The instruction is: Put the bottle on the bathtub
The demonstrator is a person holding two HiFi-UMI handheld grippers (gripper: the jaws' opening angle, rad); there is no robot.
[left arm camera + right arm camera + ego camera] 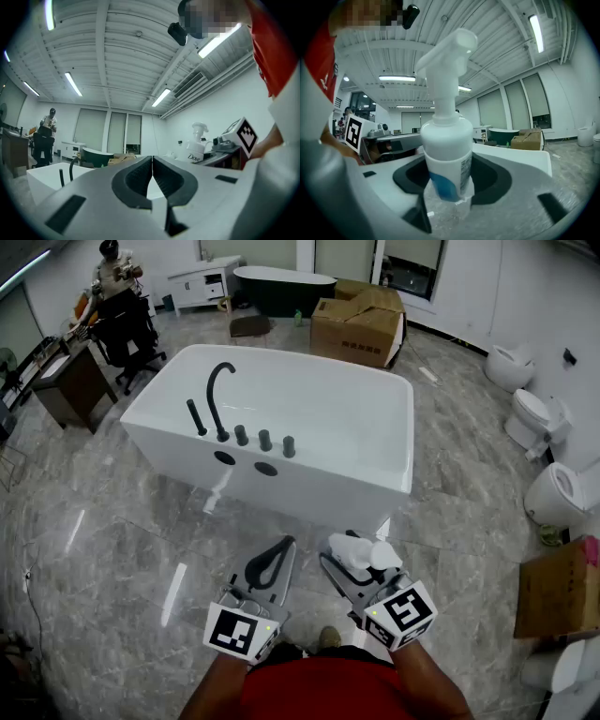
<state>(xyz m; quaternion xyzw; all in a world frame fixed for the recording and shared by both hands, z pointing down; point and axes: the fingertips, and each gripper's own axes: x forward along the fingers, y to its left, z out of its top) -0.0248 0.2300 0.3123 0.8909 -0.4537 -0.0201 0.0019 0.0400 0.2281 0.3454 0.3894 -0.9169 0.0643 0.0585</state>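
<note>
Head view has both your forearms coming in from the bottom edge, with the two grippers held low, close to your body and side by side. They point forward toward the white bathtub [405,432] standing ahead on the grey marble floor [103,531]. Your right gripper [349,565] is clamped on the white pump bottle [364,552], its dark pads squeezing the lower body on both sides. In the right gripper view the bottle rises straight up between the jaws, pump head on top. The bottle sits short of the tub's near wall, apart from it. Your left gripper [284,545] has its jaws pressed together on nothing. A black faucet [218,395] curves up from the tub's near rim.
</note>
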